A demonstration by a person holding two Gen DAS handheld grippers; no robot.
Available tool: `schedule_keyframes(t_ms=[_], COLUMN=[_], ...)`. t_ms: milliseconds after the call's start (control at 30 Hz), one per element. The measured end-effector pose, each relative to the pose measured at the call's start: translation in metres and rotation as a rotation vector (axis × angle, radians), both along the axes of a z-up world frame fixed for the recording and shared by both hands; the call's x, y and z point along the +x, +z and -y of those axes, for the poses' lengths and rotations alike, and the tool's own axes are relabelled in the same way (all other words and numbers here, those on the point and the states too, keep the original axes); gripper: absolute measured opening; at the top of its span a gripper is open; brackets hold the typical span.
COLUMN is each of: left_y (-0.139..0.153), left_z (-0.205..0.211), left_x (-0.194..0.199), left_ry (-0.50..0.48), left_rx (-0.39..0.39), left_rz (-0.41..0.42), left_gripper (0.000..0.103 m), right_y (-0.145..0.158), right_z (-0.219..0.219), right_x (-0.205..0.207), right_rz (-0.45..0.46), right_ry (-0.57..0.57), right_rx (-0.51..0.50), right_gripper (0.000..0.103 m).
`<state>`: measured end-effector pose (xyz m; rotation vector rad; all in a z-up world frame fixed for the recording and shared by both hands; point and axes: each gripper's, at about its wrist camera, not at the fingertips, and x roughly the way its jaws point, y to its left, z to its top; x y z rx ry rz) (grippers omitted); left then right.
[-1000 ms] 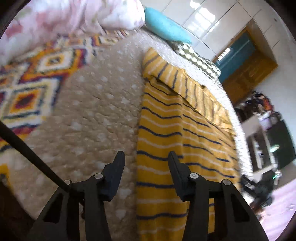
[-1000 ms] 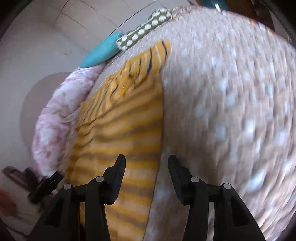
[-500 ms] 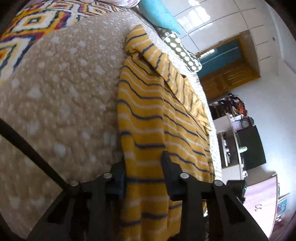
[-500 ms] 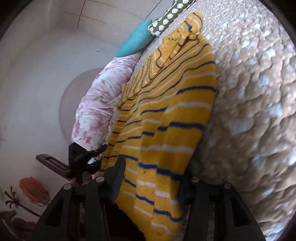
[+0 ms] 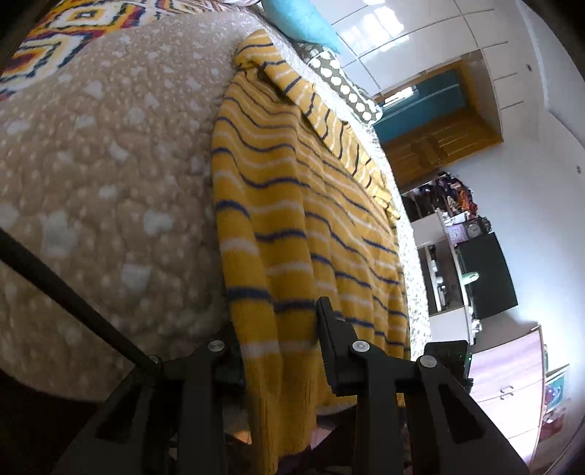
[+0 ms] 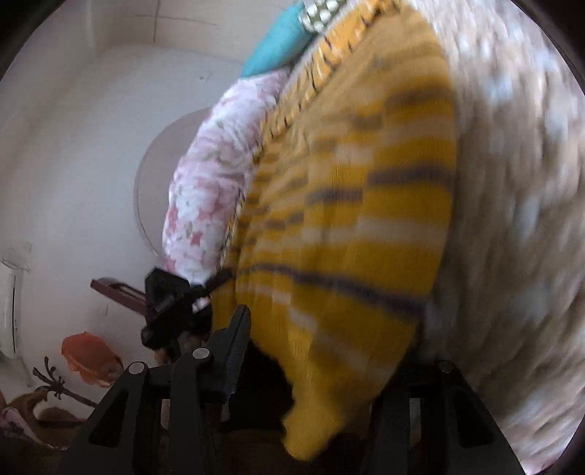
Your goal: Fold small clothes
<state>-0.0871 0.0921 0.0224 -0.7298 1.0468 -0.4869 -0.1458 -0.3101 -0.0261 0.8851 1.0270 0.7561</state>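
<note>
A yellow knit sweater (image 5: 292,190) with navy and white stripes lies spread on the beige dotted bedspread (image 5: 91,153), its hem hanging over the near edge. My left gripper (image 5: 278,336) is shut on the hem's left corner, the fabric pinched between its fingers. In the right wrist view, which is blurred, the sweater (image 6: 347,219) drapes over my right gripper (image 6: 329,350), which grips the hem's right corner; its right finger is hidden under the cloth. The left gripper also shows in the right wrist view (image 6: 172,307).
A turquoise pillow (image 5: 296,18) and a dotted pillow (image 5: 343,87) lie at the far end of the bed. A floral quilt (image 6: 215,175) is beside the sweater. A patterned blanket (image 5: 73,29) lies far left. A wooden door (image 5: 438,135) and shelves stand beyond.
Both grippers came down to the near hem and closed on its corners. The hem is now lifted a little off the bed edge and the right view is blurred by motion.
</note>
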Motion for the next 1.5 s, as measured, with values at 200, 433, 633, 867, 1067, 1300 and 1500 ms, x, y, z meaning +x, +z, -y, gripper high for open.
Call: schedule_keyframes(t_ms=[200, 433, 633, 867, 1067, 1300, 1500], left_y=[0.011, 0.046, 0.062, 0.063, 0.113, 0.116, 0.086], left_z=[0.011, -0.004, 0.001, -0.003, 0.013, 0.042, 0.058], left_x=[0.001, -0.012, -0.053, -0.044, 0.038, 0.179, 0.250], left_ry=[0.031, 0.092, 0.062, 0.050, 0.098, 0.138, 0.136], left_rx=[0.147, 0.228, 0.273, 0.303, 0.392, 0.467, 0.521], left_rz=[-0.003, 0.054, 0.096, 0.108, 0.261, 0.241, 0.152], left_gripper=[0.016, 0.009, 0.009, 0.009, 0.009, 0.009, 0.010], right_y=[-0.008, 0.015, 0.066, 0.064, 0.109, 0.154, 0.132], right_z=[-0.002, -0.008, -0.018, -0.024, -0.025, -0.017, -0.022], right_x=[-0.002, -0.005, -0.040, -0.037, 0.025, 0.144, 0.230], right_rz=[-0.034, -0.009, 0.148, 0.151, 0.301, 0.412, 0.325], right_ry=[-0.017, 0.014, 0.156, 0.152, 0.063, -0.102, -0.160], right_rx=[0.001, -0.182, -0.295, -0.343, -0.370, -0.464, -0.510], right_gripper=[0.033, 0.005, 0.005, 0.005, 0.005, 0.005, 0.005])
